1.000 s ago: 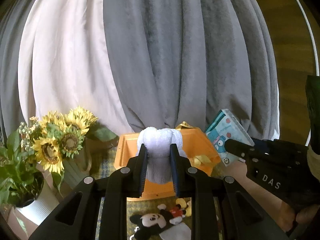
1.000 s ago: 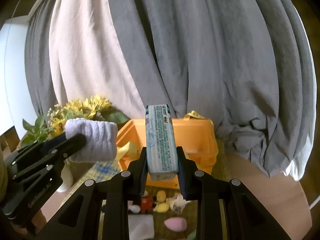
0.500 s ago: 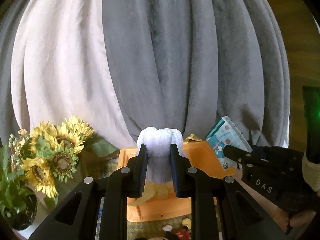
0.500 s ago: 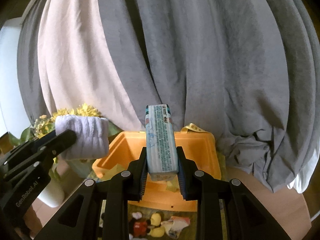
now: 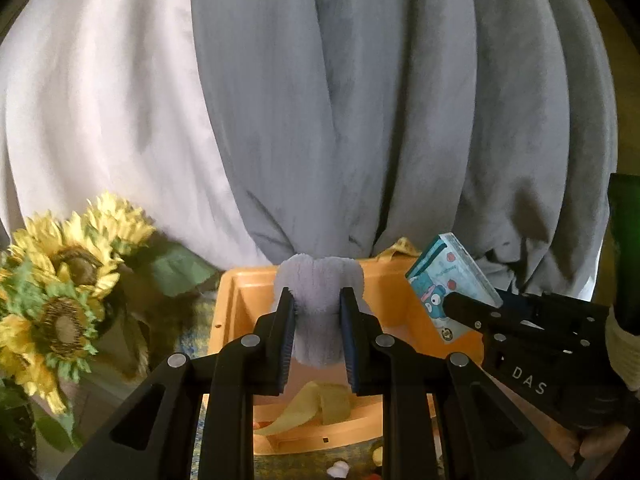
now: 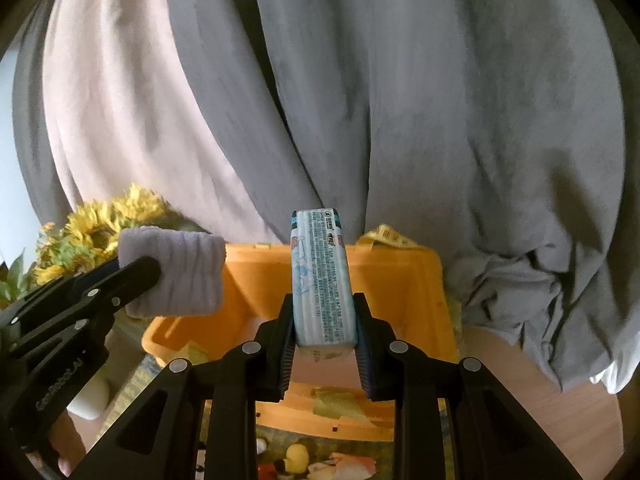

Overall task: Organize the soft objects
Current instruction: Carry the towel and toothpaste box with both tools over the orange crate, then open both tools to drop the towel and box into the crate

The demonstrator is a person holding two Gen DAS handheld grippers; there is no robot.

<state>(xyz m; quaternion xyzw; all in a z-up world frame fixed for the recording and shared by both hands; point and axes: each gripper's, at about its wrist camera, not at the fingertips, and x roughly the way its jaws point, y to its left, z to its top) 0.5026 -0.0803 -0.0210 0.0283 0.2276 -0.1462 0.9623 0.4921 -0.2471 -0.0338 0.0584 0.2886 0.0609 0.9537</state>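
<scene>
Two hand-held grippers in the air, both loaded. Left gripper [image 5: 318, 320]: black fingers pressed into the sides of a rolled, pale lilac fluffy towel [image 5: 320, 300], which stands upright between the pads and bulges out above them. Right gripper [image 6: 324, 336]: fingers clamped on a flat pale blue tissue pack with printed text [image 6: 323, 280], held on edge, narrow side toward the camera, top end rising well past the fingertips.

Left wrist view: right gripper comes in from the right side, tissue pack tilted, cartoon print facing out. Right wrist view: left gripper comes in from the left side, towel roll seen side-on, ribbed.

Below the fingers, close in: patterned mat with small plush toys, partly cut off by the frame edge; details unclear. One yellow plush piece [image 6: 298, 456] shows between the right gripper's arms.

Just beyond and below both loads: orange rectangular plastic bin [image 5: 240, 304], open top. Yellow-green cloth strip [image 5: 316, 404] lies on its floor. Towel roll hangs above the bin's middle; tissue pack hangs above the bin's right part. Neither touches the bin, as far as can be told.

Left of the bin: bunch of yellow sunflowers with green leaves [image 5: 68, 292], slightly blurred.

Farthest back: draped grey curtain [image 5: 380, 100] with a pale pinkish-white curtain [image 5: 100, 100] on the left, filling the background.
</scene>
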